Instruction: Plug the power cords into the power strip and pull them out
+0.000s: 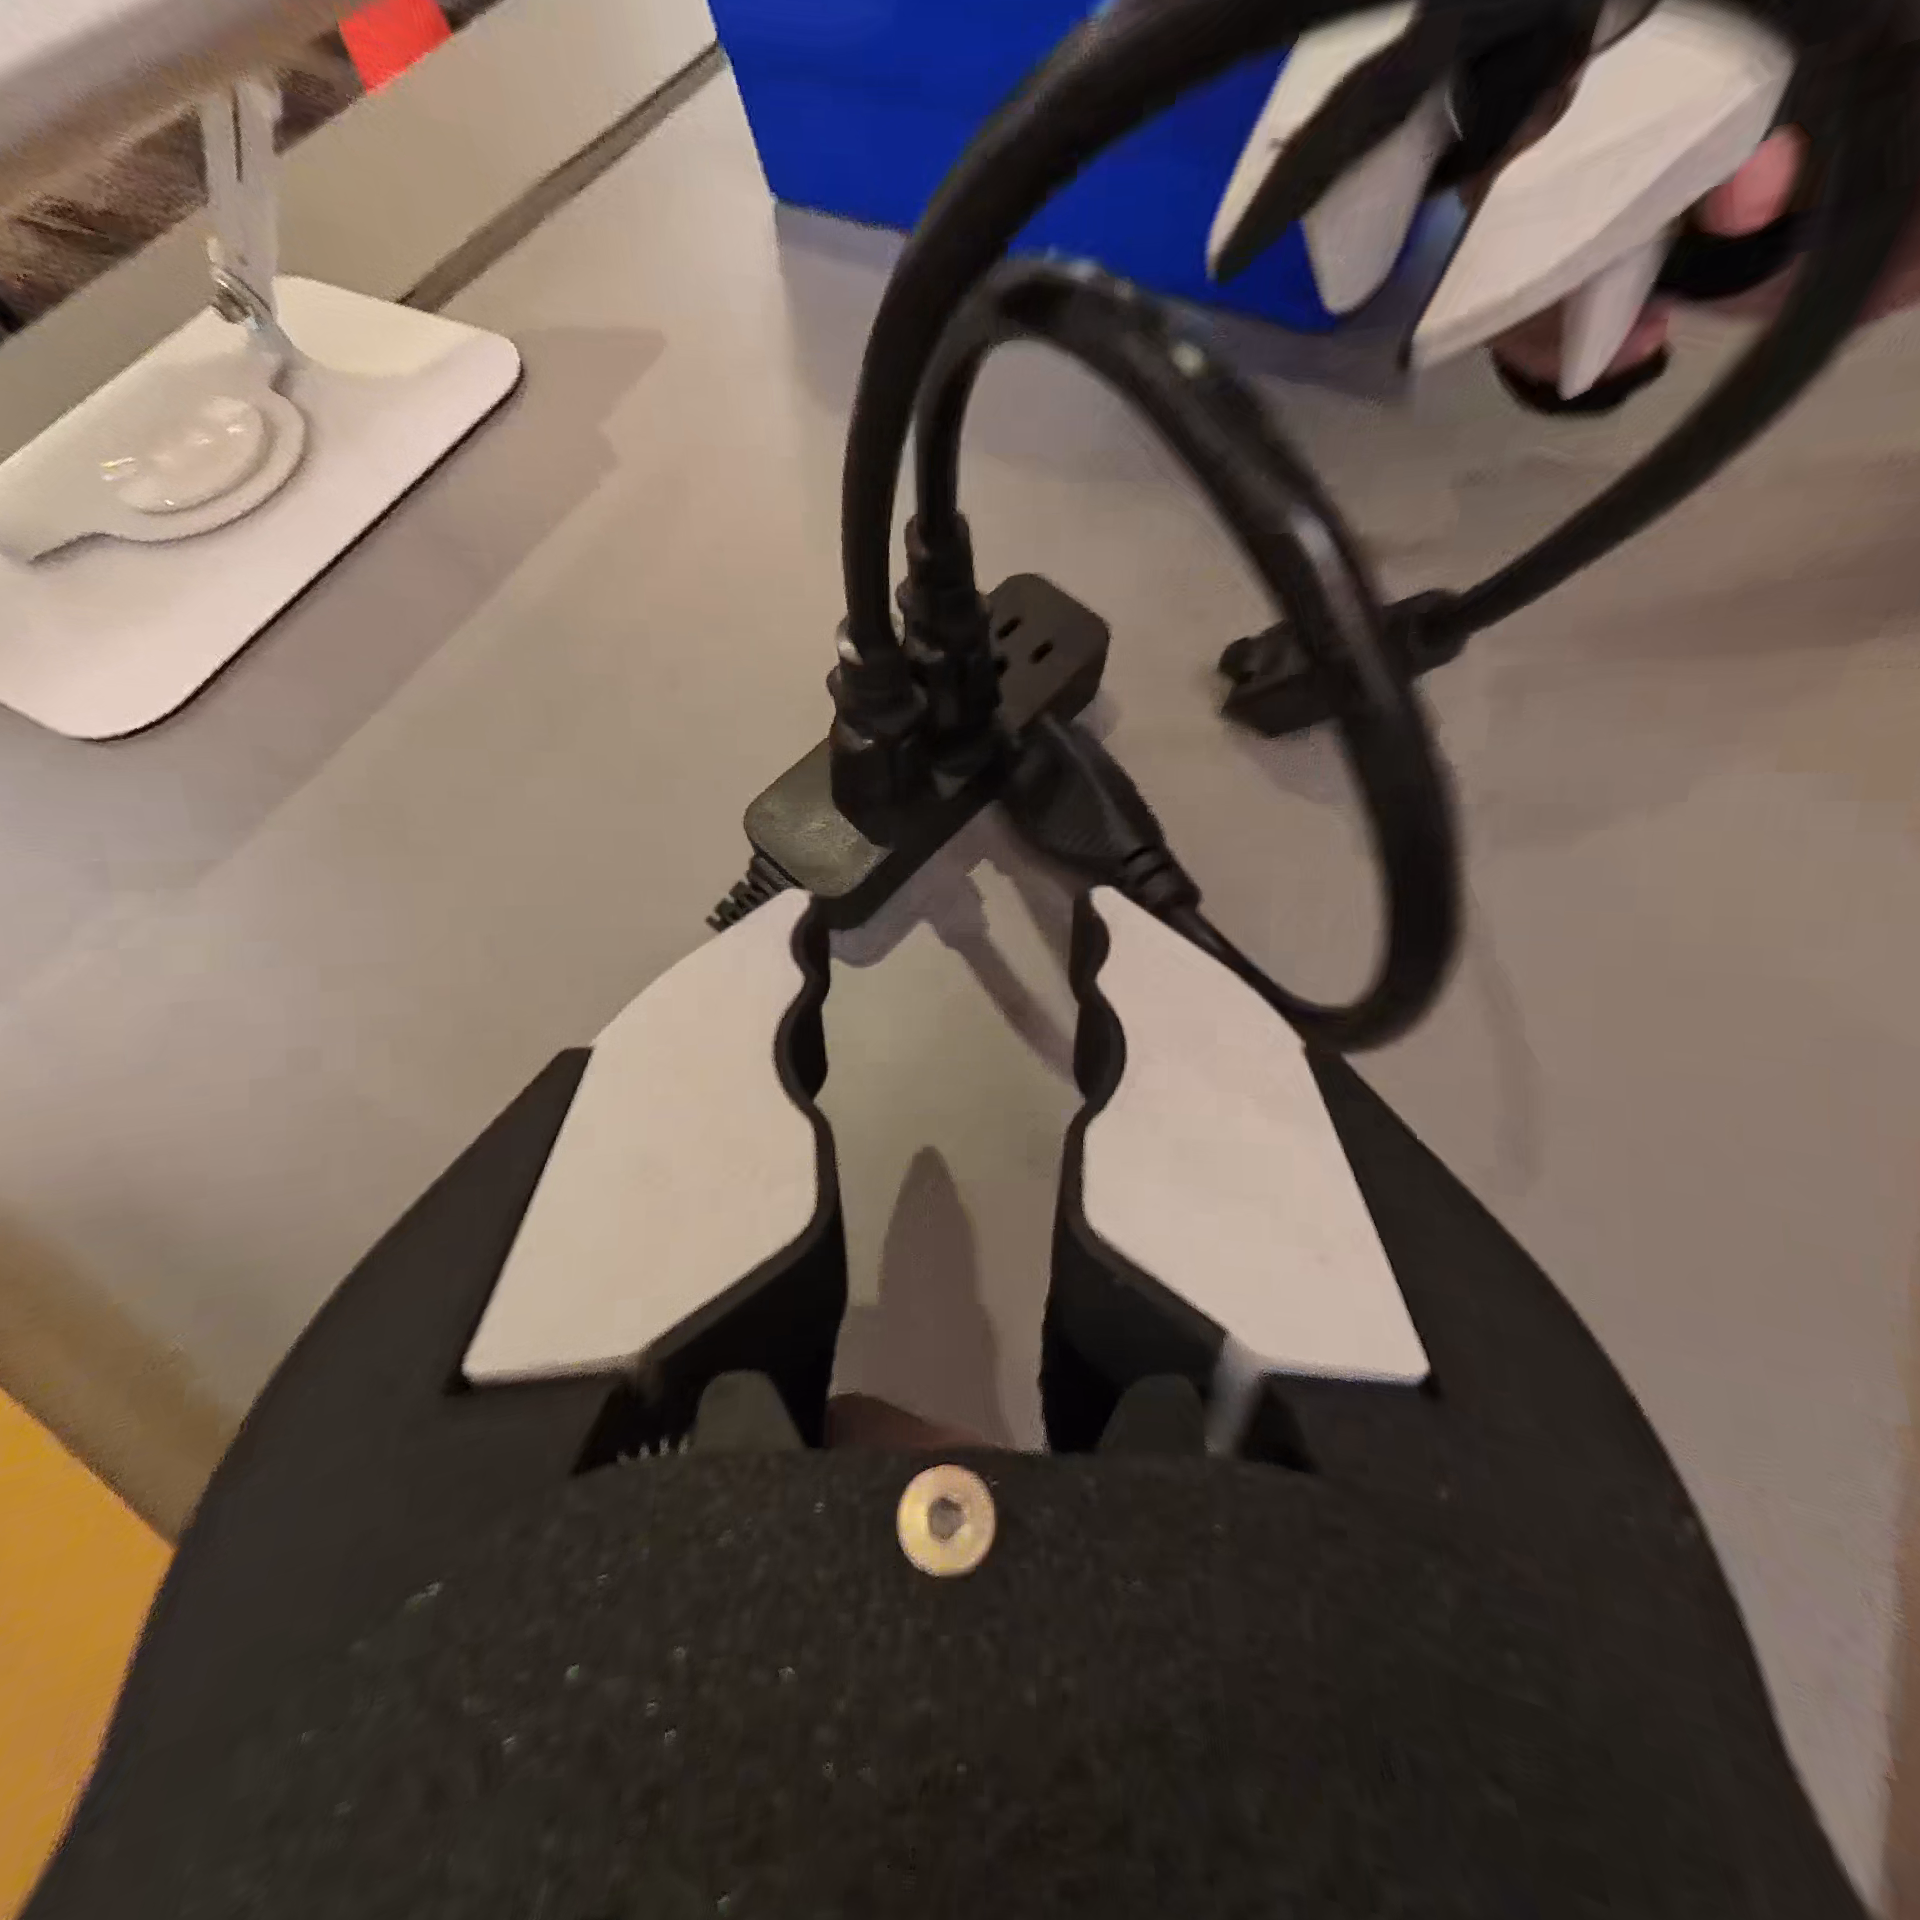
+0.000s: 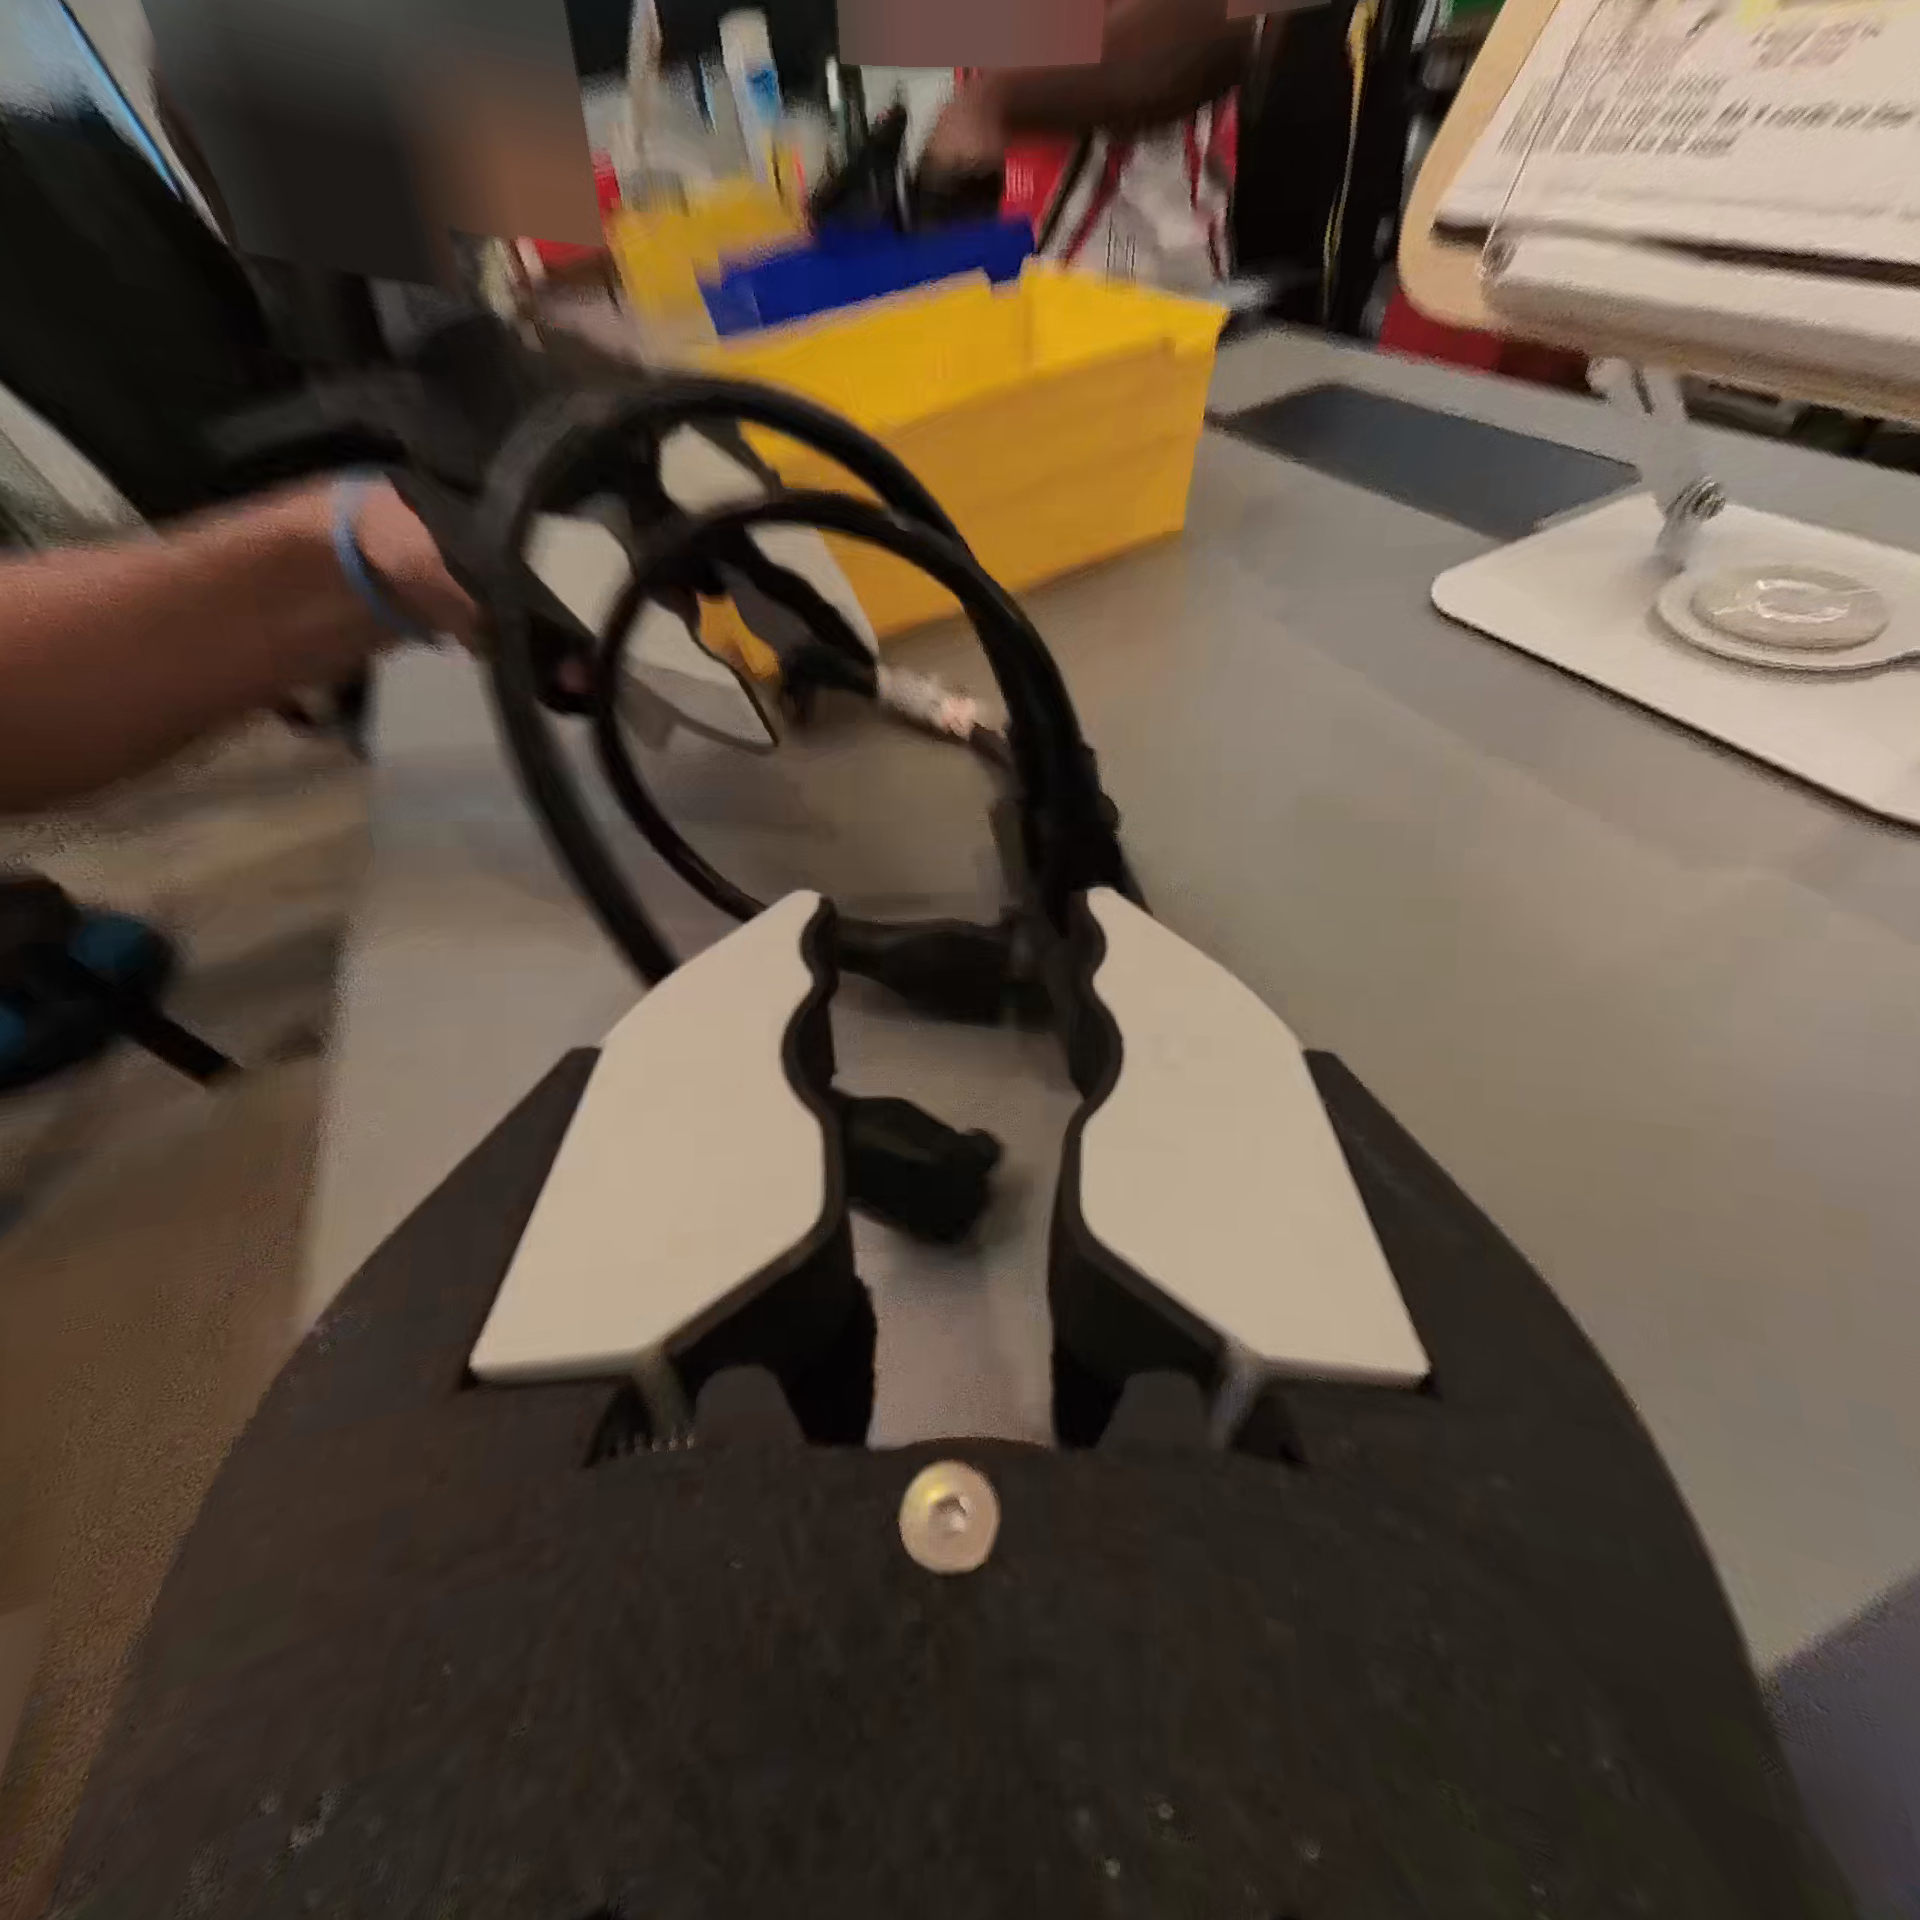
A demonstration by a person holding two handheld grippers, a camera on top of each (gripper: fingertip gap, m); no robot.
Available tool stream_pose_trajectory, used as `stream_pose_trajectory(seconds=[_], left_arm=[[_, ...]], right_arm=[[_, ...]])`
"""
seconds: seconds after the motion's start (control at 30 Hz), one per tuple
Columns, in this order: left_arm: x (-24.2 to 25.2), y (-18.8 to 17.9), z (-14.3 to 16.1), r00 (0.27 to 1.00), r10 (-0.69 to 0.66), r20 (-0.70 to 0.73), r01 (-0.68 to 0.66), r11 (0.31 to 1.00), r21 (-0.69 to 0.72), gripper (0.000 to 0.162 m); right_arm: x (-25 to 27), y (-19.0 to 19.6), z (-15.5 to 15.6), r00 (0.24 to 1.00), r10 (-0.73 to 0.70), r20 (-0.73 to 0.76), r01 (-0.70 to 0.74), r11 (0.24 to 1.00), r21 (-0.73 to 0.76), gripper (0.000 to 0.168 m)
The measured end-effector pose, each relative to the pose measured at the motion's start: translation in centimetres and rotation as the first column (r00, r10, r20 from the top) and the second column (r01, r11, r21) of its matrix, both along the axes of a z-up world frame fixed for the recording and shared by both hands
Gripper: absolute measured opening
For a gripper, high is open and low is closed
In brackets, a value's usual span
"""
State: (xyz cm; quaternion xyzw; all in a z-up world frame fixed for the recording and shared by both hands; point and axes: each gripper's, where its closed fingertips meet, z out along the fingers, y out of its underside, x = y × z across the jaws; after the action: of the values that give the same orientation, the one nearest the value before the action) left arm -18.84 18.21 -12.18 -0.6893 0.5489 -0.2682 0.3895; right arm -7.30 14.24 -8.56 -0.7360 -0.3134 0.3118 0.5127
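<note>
A black power strip (image 1: 935, 727) lies on the grey table just beyond my left gripper (image 1: 948, 914). The jaws stand apart, with nothing clearly clamped between them. Two black cords (image 1: 883, 436) are plugged into its top and arch upward. A third plug (image 1: 1091, 821) sits at its side, and its cord loops round. A loose plug (image 1: 1278, 675) lies to the right. My right gripper (image 2: 956, 909) is open, with the side plug (image 2: 935, 966) just past its tips and the loose plug (image 2: 914, 1153) below. Each gripper shows far off in the other's view. Both views are blurred.
A white stand base (image 1: 239, 499) sits at the table's left; it also shows in the right wrist view (image 2: 1714, 623). A blue bin (image 1: 883, 104) stands at the back. A yellow bin (image 2: 1018, 436) is on the table. A person's arm (image 2: 208, 644) holds the far gripper. Some 15 cm of space lies between my two pairs of fingers. It is some 7 cm from my left tips to the side plug (image 2: 935, 966). It is also in sight in the left wrist view (image 1: 1121, 789).
</note>
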Motion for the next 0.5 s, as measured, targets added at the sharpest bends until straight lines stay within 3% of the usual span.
stream_pose_trajectory(seconds=[0.13, 0.37, 0.5], left_arm=[[2.3, 2.1, -3.2, 0.995, -0.028, -0.100, 0.031, 0.999, 0.032, 0.050], [6.9, 4.2, -4.1, 0.986, -0.146, -0.077, 0.148, 0.989, 0.020, 0.053], [7.7, 3.6, -4.8, 0.966, -0.250, -0.059, 0.248, 0.968, -0.032, 0.037]], right_arm=[[-1.6, 3.2, -4.4, 0.944, 0.100, 0.316, -0.075, 0.993, -0.088, 0.042], [-3.8, 6.5, -6.4, 0.907, 0.158, 0.390, -0.139, 0.987, -0.077, 0.037], [-3.9, 7.4, -6.8, 0.904, 0.156, 0.398, -0.149, 0.988, -0.049, 0.031]])
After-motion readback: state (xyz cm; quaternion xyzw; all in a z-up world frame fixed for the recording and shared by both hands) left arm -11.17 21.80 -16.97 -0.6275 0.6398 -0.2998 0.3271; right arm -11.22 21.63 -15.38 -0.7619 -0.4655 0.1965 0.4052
